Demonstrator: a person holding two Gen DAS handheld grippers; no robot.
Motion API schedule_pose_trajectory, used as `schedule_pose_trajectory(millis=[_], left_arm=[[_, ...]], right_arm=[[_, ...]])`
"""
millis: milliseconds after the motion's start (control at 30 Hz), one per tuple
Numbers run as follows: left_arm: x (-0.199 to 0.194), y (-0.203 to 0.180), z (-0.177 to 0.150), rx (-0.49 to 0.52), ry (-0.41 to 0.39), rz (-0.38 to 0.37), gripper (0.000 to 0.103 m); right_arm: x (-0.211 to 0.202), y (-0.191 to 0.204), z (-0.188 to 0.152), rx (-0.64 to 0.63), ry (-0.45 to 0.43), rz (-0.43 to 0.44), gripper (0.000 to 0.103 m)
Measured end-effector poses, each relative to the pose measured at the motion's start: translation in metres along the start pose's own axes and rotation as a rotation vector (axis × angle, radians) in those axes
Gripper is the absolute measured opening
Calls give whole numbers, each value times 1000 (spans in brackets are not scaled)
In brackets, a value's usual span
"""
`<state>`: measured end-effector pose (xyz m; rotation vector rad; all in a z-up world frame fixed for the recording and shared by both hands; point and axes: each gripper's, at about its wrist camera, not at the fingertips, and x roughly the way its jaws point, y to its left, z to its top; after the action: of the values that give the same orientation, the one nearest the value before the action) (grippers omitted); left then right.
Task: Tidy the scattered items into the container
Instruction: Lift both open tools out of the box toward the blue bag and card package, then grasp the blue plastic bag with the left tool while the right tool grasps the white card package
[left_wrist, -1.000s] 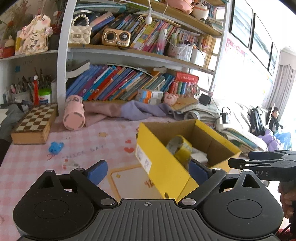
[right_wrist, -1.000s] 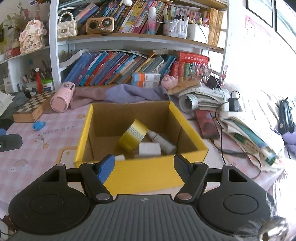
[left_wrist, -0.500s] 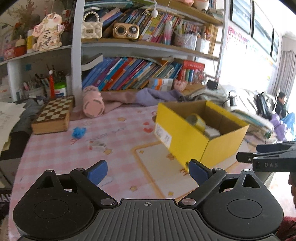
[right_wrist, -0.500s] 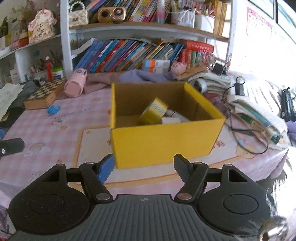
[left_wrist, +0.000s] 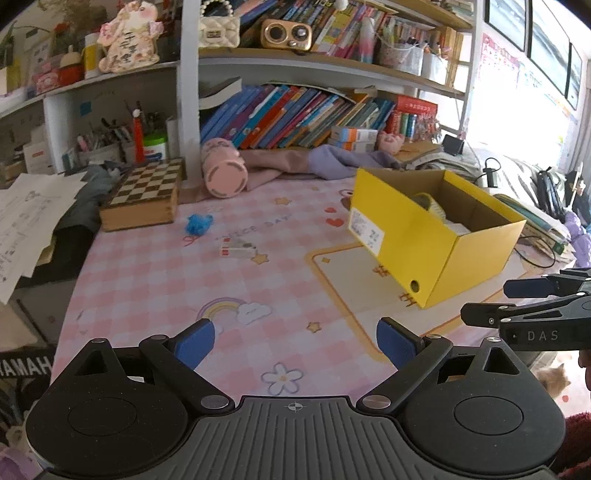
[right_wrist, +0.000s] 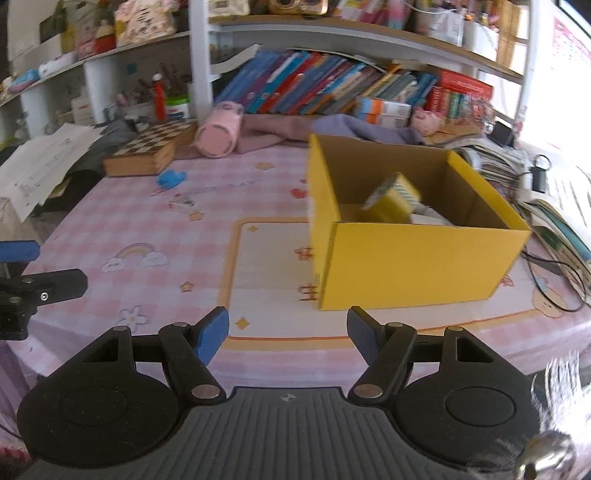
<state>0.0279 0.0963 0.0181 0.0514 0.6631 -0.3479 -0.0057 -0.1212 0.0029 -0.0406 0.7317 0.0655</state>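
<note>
A yellow cardboard box (left_wrist: 413, 236) (right_wrist: 417, 258) stands on the pink checked tablecloth with a yellow tape roll (right_wrist: 393, 199) and small white items inside. A small blue object (left_wrist: 198, 223) (right_wrist: 170, 178) and a small white and red packet (left_wrist: 237, 251) (right_wrist: 183, 202) lie loose on the cloth left of the box. My left gripper (left_wrist: 295, 341) is open and empty over the near cloth. My right gripper (right_wrist: 288, 332) is open and empty, just short of the box's near wall. Each gripper shows at the edge of the other's view.
A wooden chessboard box (left_wrist: 142, 197), a pink cylinder case (left_wrist: 223, 173) and purple cloth (left_wrist: 332, 162) lie at the back under shelves of books. Papers (left_wrist: 26, 214) hang off the left. Cables, books and magazines (right_wrist: 554, 221) crowd the right of the box.
Both grippers have pulled back from the box toward the table's near edge, so the box looks smaller and farther. More of the cloth and the loose items on the left show now.
</note>
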Motion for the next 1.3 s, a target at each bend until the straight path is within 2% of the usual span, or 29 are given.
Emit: schedule_pose_trajectory(millis=[467, 700, 833, 1100, 1300], left_arm=[[-15, 35, -6, -90, -4, 98, 96], [-4, 48, 3, -113, -23, 137, 96], [16, 56, 17, -104, -23, 153, 96], [70, 73, 59, -60, -16, 160, 96], [114, 88, 88, -27, -6, 115, 96]], right_arm=[[21, 46, 19, -136, 26, 135, 68], [44, 55, 30, -176, 34, 171, 68], [62, 56, 42, -192, 10, 177, 68], [112, 59, 74, -180, 18, 214, 68], [154, 61, 97, -147, 25, 213, 67]])
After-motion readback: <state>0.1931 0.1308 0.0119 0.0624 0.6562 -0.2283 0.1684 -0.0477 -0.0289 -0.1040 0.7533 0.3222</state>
